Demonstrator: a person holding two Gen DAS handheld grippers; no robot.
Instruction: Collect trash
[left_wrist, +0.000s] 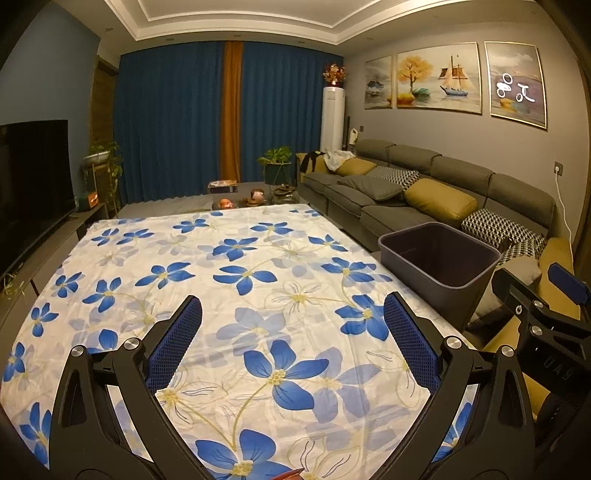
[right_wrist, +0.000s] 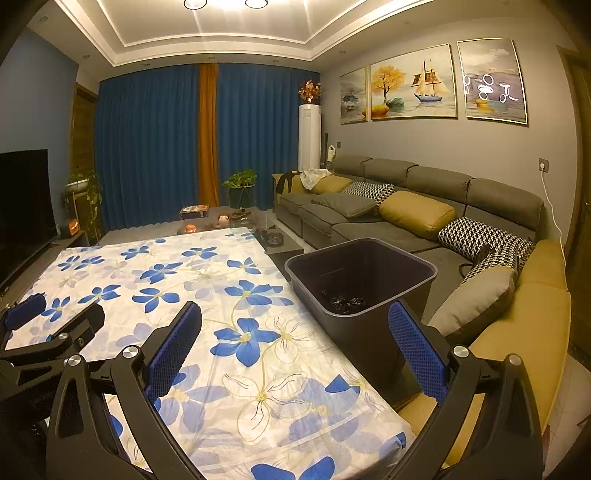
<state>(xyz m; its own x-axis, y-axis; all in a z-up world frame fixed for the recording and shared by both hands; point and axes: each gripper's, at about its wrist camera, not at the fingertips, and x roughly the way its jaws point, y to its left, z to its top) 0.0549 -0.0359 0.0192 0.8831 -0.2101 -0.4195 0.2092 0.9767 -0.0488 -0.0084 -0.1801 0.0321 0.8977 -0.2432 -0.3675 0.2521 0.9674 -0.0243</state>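
Observation:
A dark grey trash bin (left_wrist: 443, 273) stands at the right edge of the table, beside the sofa; in the right wrist view the trash bin (right_wrist: 369, 306) holds dark crumpled trash (right_wrist: 343, 301) at its bottom. My left gripper (left_wrist: 293, 321) is open and empty above the flowered tablecloth (left_wrist: 221, 266). My right gripper (right_wrist: 295, 325) is open and empty, over the table's right edge just before the bin. A small red-brown tip of something (left_wrist: 290, 473) shows at the bottom edge below the left gripper. Each gripper shows in the other's view, the right one (left_wrist: 546, 310) and the left one (right_wrist: 40, 325).
The white cloth with blue flowers (right_wrist: 166, 288) covers the table. A grey sofa (left_wrist: 424, 192) with yellow and patterned cushions runs along the right. A TV (left_wrist: 33, 184) stands left. A low table with small items (left_wrist: 243, 199) and plants sit beyond.

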